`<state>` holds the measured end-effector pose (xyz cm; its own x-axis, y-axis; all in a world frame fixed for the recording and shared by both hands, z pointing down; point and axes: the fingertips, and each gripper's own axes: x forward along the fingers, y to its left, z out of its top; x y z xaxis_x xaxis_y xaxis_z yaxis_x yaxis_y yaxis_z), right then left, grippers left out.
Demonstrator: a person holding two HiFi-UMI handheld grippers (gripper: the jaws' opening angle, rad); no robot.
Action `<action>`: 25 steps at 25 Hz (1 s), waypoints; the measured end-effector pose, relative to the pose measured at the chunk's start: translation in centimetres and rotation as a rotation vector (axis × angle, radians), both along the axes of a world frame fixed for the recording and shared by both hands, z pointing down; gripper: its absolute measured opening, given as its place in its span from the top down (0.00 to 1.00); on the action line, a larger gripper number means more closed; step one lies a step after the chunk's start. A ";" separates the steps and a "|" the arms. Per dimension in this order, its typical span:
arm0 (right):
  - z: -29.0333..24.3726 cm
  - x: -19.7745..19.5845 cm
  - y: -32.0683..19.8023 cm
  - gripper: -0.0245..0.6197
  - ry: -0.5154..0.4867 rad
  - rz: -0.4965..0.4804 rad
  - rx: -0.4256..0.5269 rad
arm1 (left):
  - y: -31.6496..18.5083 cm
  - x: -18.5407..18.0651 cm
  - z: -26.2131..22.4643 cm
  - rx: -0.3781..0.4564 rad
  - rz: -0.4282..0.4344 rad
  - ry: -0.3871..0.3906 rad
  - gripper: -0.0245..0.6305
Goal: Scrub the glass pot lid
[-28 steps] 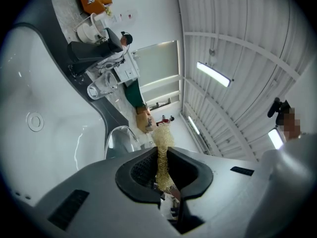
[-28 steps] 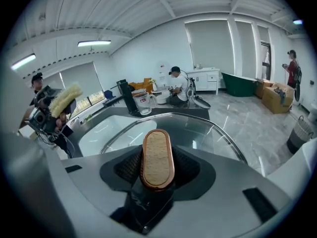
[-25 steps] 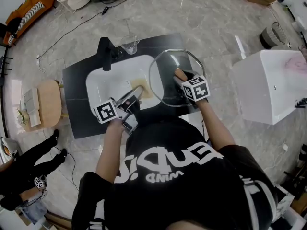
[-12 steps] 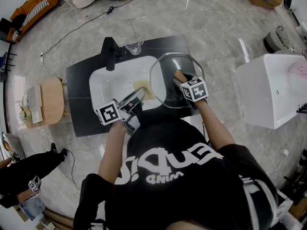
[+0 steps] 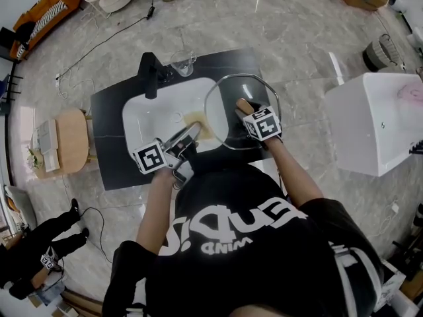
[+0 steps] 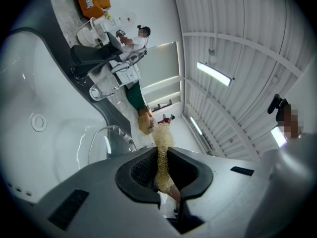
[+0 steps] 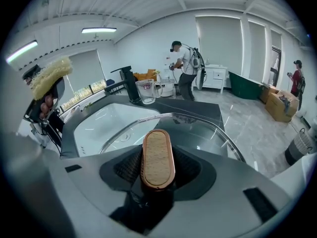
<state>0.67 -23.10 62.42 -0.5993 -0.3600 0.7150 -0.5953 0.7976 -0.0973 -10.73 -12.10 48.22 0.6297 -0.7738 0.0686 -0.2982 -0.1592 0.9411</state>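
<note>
lid handle [image 7: 157, 157] clamped in right gripper [image 7: 157, 176] jaws; left gripper [image 6: 166, 175] jaws pinch scrubber [image 6: 162, 139].

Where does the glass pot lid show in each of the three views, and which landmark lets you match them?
Head view: glass pot lid just right of centre.
Left gripper view: lid at lower left, a clear curved edge.
Right gripper view: lid at centre, behind its wooden handle.
Shared landmark: black tap, in all three.

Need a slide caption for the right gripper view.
Right gripper jaws clamp the wooden handle of the glass pot lid at the white sink.
</note>
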 end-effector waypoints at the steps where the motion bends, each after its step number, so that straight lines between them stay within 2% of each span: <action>1: -0.1 0.0 0.0 0.69 0.004 -0.001 0.010 | 0.0 0.1 0.0 -0.001 0.000 0.005 0.89; 8: -3.1 -0.4 -0.4 0.68 -0.038 0.013 0.082 | -0.7 0.4 -1.0 0.028 -0.004 0.039 0.89; 11: -5.7 -0.3 -0.6 0.69 -0.093 0.033 0.111 | -1.2 0.6 -1.0 0.028 0.002 -0.015 0.89; 13: -7.9 -0.2 -0.5 0.71 -0.158 0.049 0.125 | -1.5 0.8 -1.1 0.029 0.008 -0.063 0.89; 15: -10.1 -0.2 0.0 0.78 -0.217 0.049 0.147 | -2.0 1.0 -2.0 0.074 0.012 -0.125 0.89; 18: -13.2 -0.1 1.1 0.85 -0.270 0.048 0.196 | -2.8 0.9 -3.5 0.167 0.001 -0.261 0.89; 23: -17.4 0.8 3.1 0.93 -0.349 0.073 0.282 | -3.3 0.9 -4.8 0.246 -0.027 -0.476 0.89; 25: -18.3 0.9 3.9 0.94 -0.365 0.076 0.302 | -3.4 0.8 -5.2 0.283 -0.042 -0.555 0.89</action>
<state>1.62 -19.20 44.11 -0.7560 -0.5713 0.3195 -0.6227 0.7782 -0.0819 -9.95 -15.45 43.02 0.5276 -0.8331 0.1660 -0.7422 -0.3571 0.5671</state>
